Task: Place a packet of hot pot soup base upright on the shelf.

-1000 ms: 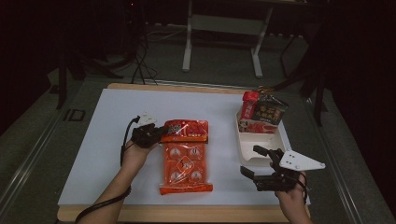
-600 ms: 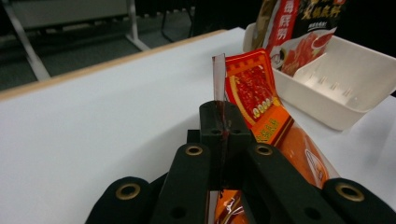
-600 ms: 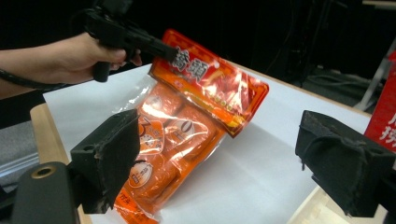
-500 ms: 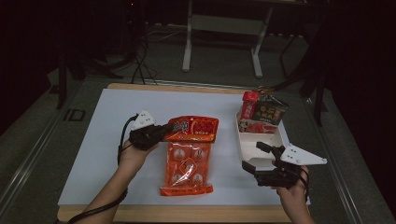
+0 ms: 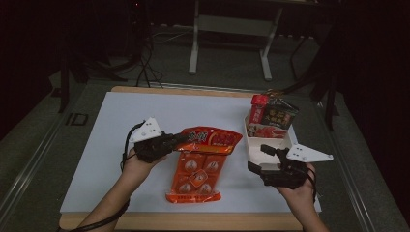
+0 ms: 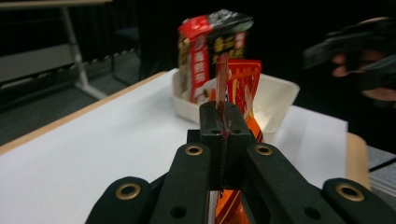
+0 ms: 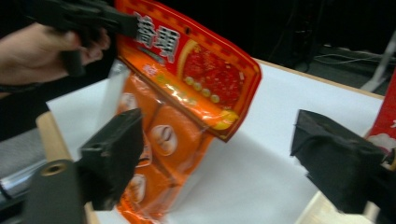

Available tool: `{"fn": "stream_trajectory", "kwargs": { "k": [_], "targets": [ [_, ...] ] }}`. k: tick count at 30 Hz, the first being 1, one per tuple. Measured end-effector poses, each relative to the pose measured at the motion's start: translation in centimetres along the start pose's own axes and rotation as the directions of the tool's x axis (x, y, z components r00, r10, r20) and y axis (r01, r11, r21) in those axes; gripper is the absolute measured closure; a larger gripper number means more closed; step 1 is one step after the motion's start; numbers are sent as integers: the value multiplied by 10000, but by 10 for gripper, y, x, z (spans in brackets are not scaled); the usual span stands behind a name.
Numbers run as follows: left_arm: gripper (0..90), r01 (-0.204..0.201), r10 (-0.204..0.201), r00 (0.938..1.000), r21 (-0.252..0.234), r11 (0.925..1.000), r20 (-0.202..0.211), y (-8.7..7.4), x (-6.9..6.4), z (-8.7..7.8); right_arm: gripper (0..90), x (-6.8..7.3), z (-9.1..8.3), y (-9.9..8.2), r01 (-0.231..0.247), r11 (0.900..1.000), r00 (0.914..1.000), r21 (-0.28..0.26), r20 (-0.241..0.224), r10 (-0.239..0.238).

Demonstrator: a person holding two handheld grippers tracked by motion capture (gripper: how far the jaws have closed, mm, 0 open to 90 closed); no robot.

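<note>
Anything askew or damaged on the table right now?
No damage or spill visible. The orange-red plastic snack bag hangs unevenly: the left tool pinches its top edge, so that end is lifted while the bottom rests on the white table. The right tool is open, beside it.

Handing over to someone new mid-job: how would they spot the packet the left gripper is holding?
On the white table sheet, left of the white tray of dark and red packs, lies a long orange-red packet. The left gripper pinches its red top edge. It is the one flat packet outside the tray, with round white emblems.
</note>
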State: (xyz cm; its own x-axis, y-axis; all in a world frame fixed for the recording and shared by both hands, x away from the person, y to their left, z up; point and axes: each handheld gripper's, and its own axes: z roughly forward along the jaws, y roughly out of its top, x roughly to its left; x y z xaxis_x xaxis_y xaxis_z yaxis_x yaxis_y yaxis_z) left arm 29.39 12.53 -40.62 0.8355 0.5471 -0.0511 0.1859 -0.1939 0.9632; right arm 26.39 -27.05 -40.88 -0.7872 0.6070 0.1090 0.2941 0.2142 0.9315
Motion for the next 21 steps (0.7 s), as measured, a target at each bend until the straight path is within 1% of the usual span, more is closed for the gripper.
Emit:
{"fn": "stream_trajectory", "kwargs": {
  "k": [1, 2, 3, 4, 9, 10, 11, 12, 13, 15, 16, 17, 19, 20, 21],
  "targets": [
    [900, -51, 52, 10000, -62, 10000, 75, 0, -2, -1, 194, 0, 2, 1, 88, 9999, 10000, 90, -23, -88],
    [900, -37, 40, 9997, -144, 9999, 222, 0, -2, -2, 195, 0, 4, 1, 97, 9998, 9999, 155, 28, -98],
    [900, -64, 69, 9996, -172, 9998, 281, 1, -3, -3, 196, 0, 6, 1, 73, 9999, 10000, 144, 53, -73],
    [900, 18, -9, 9991, -211, 9998, 432, 1, -4, -4, 195, 0, 8, 1, 82, 9998, 10000, 197, -1, -82],
    [900, -228, 256, 9966, -364, 9991, 778, 2, -9, -7, 210, -2, 22, 3, 228, 9991, 9997, 362, -58, -226],
    [900, -165, 206, 9950, -429, 9989, 980, 1, -10, -8, 210, -3, 26, 3, 139, 9991, 9998, 403, -132, -134],
    [900, -228, 273, 9951, -478, 9986, 950, 1, -11, -9, 212, -4, 29, 3, 28, 9991, 9995, 415, -301, -16],
    [900, -228, 273, 9951, -478, 9986, 950, 1, -11, -9, 218, -5, 33, 4, 67, 9989, 9993, 460, -367, -50],
    [900, -384, 448, 9925, -579, 9976, 1134, 1, -13, -10, 234, -5, 38, 5, 211, 9982, 9993, 569, -320, -193],
    [900, -374, 447, 9913, -600, 9975, 1241, 0, -14, -12, 273, -6, 44, 6, 414, 9967, 9983, 703, -431, -384],
    [900, -403, 479, 9914, -635, 9972, 1218, 0, -15, -13, 303, -6, 47, 6, 524, 9962, 9980, 696, -380, -499],
    [900, -290, 375, 9905, -653, 9974, 1325, -1, -15, -14, 322, -8, 50, 6, 575, 9955, 9970, 756, -563, -533],
    [900, -254, 339, 9911, -677, 9974, 1285, -2, -16, -15, 370, -8, 54, 6, 638, 9949, 9956, 777, -742, -580],
    [900, -261, 347, 9912, -687, 9973, 1276, -2, -17, -15, 408, -8, 56, 6, 684, 9943, 9932, 823, -995, -601],
    [900, -263, 347, 9917, -688, 9973, 1238, -2, -17, -16, 437, -8, 58, 6, 630, 9955, 9912, 711, -1210, -540]
  ]
}}
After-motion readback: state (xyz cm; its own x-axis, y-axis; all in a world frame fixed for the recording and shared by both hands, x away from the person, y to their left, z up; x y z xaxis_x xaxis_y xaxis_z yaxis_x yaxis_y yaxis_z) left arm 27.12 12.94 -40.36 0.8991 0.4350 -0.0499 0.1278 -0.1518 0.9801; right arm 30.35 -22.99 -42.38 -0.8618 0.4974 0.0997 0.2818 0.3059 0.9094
